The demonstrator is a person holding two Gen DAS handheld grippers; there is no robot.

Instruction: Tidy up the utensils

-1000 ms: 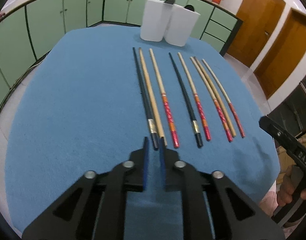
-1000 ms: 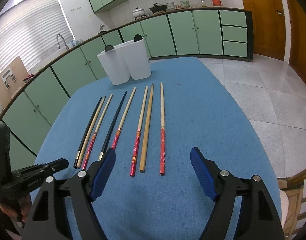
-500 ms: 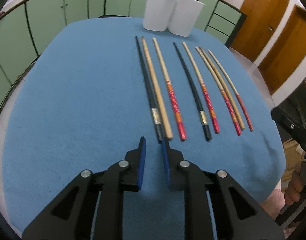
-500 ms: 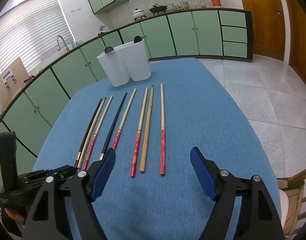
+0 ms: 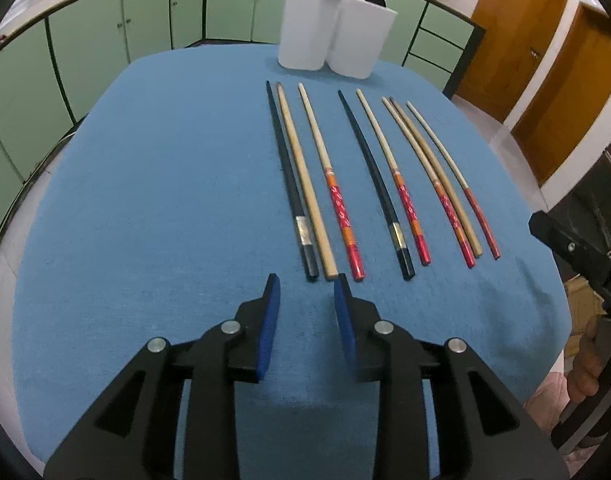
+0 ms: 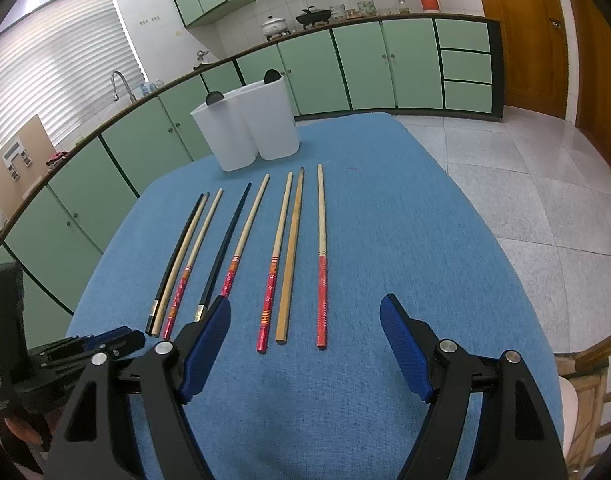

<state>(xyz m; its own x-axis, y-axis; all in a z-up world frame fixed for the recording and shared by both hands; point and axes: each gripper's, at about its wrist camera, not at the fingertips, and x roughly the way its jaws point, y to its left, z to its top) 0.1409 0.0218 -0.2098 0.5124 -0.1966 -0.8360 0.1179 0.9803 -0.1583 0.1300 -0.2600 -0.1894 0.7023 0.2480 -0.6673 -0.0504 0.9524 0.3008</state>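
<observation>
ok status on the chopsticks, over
Left hand-held gripper open, empty, just short of the black chopstick. Right hand-held gripper wide open, empty. Eight chopsticks flat on the blue cloth, white holders beyond. Nothing in the way.

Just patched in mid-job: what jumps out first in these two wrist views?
A row of eight chopsticks lies side by side on the blue tablecloth, black, plain wood and red-handled ones mixed. Behind their far tips stand two white tubs, touching each other. The left gripper sits open just short of the leftmost sticks; the right gripper gapes wider near the right ones.
</observation>
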